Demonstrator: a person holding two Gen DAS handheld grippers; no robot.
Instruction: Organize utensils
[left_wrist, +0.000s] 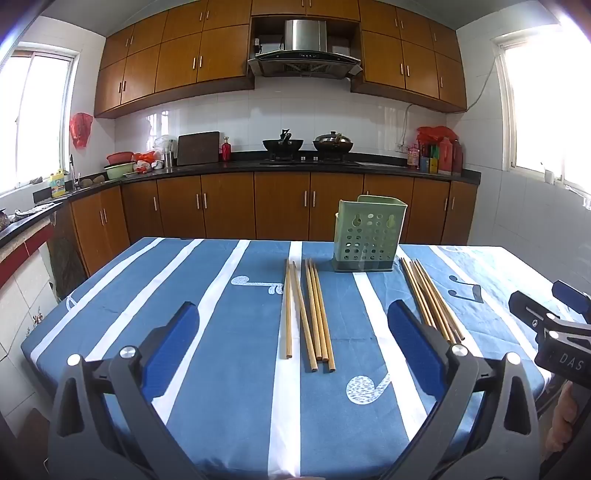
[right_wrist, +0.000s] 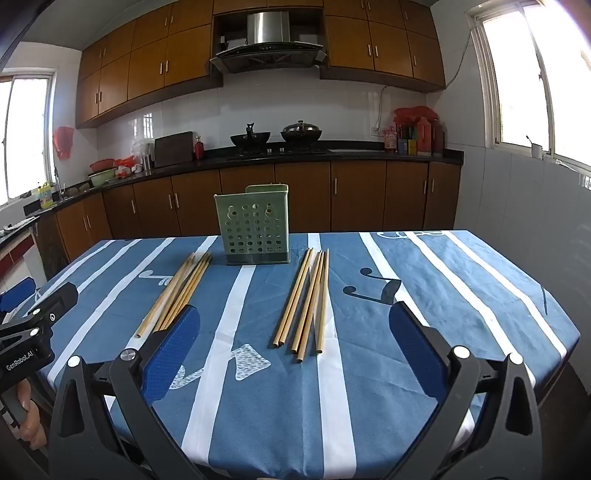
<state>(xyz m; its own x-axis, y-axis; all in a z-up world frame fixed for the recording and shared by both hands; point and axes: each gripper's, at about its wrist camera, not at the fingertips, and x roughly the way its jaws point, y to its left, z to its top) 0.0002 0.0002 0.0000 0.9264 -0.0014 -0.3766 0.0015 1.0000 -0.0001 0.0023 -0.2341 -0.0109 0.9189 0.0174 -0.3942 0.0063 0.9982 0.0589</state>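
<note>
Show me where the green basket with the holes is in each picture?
Left wrist view: the green basket stands right of the middle, at the far end of the table, between two bunches of chopsticks.
Right wrist view: the green basket stands left of the middle, again at the far end between the two bunches.
Shared landmark: the steel range hood on the back wall, also seen here.

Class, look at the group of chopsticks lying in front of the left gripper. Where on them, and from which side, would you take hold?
Probably near the near ends of the left group of chopsticks, coming from above with the open left gripper. They lie flat on the tablecloth, pointing away toward the green holder, so fingers must straddle them crosswise.
</note>
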